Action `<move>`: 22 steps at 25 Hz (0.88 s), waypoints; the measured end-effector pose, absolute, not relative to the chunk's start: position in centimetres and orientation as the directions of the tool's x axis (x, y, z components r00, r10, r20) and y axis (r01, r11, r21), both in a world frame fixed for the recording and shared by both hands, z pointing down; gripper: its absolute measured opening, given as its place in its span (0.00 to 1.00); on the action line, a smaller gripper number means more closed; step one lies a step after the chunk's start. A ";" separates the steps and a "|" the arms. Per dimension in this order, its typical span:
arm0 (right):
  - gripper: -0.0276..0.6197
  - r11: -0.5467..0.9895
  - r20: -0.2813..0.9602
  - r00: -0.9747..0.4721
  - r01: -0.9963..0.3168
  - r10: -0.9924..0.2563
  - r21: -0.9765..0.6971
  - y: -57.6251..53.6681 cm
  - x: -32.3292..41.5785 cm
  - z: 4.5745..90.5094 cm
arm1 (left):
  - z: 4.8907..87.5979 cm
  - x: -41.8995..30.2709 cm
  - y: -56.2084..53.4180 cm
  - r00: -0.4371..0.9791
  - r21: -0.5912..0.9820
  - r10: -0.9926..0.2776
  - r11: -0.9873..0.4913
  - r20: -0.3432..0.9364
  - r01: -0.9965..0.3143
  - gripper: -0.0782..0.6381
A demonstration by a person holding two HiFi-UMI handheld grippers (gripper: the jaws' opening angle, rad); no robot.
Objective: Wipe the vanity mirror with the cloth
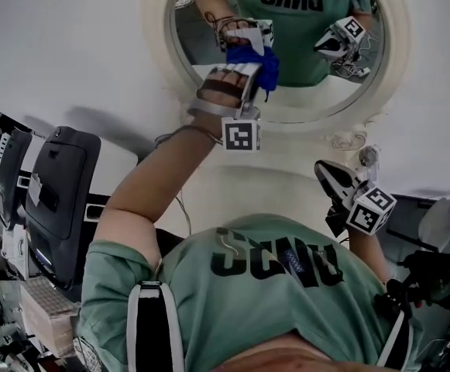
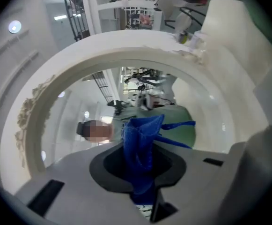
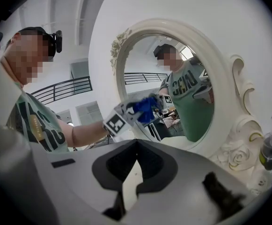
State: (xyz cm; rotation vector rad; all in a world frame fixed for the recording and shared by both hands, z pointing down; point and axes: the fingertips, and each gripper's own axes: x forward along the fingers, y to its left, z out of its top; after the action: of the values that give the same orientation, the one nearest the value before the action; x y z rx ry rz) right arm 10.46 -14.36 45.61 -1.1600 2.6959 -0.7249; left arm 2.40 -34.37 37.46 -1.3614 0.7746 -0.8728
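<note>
Left tongs (image 2: 143,172) pinched the blue cloth (image 2: 143,139) on the mirror (image 1: 310,91), top centre; right tongs (image 3: 135,165) hung lower right, pressed together, empty; a weak pinch might let the cloth slip.

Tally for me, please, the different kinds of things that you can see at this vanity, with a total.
Blue fabric cloth: 1
Oval cream-framed vanity mirror: 1
Grey handheld claws: 2 (left claw, shut on the cloth; right claw, empty)
Clear plastic bottle: 1
Total: 5
</note>
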 end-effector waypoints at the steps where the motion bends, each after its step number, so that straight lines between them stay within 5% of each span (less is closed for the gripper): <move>1: 0.05 0.592 0.081 -0.701 -0.654 -0.709 -0.470 -14.3 10.4 45.6 | 41.0 2.4 -34.2 0.484 -0.993 -0.872 -0.023 0.078 0.119 0.23; 8: 0.05 0.583 0.110 -0.699 -0.663 -0.707 -0.470 -14.3 10.1 46.0 | 56.5 1.5 -33.8 0.450 -0.948 -0.851 -0.156 0.271 0.276 0.23; 11: 0.05 0.575 0.112 -0.694 -0.666 -0.711 -0.475 -14.2 10.4 46.3 | 60.5 1.9 -33.1 0.456 -0.931 -0.816 -0.267 0.356 0.249 0.22; 22: 0.05 0.608 0.080 -0.713 -0.645 -0.696 -0.464 -14.5 9.5 45.3 | 60.2 1.6 -32.2 0.377 -0.853 -0.765 -0.465 0.522 0.238 0.23</move>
State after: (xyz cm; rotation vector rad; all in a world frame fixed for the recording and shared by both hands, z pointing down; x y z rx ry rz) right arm 9.47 -14.50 45.32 -1.1377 2.7177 -0.7180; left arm 1.62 -32.18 60.16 -1.6537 0.4748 -1.2763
